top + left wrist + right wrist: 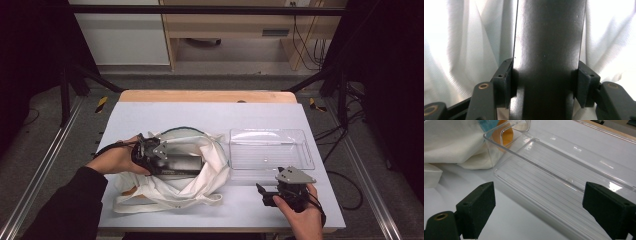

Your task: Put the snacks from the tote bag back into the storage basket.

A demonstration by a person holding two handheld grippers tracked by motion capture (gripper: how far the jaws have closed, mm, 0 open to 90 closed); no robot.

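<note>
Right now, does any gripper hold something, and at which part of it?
The left gripper grips a dark, smooth, long object across its width, inside the white cloth bag. The right gripper is open and holds nothing.

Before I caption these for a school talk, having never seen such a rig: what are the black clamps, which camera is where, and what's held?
A person holds a two-jaw clamp tool in each hand. The high view looks down on the pale grey table; the other two cameras ride on the tools. The left gripper reaches into the white cloth tote bag and pinches a dark, smooth, flat-sided object I cannot identify. The right gripper is open, holding nothing, facing the clear plastic rectangular tray.
</note>
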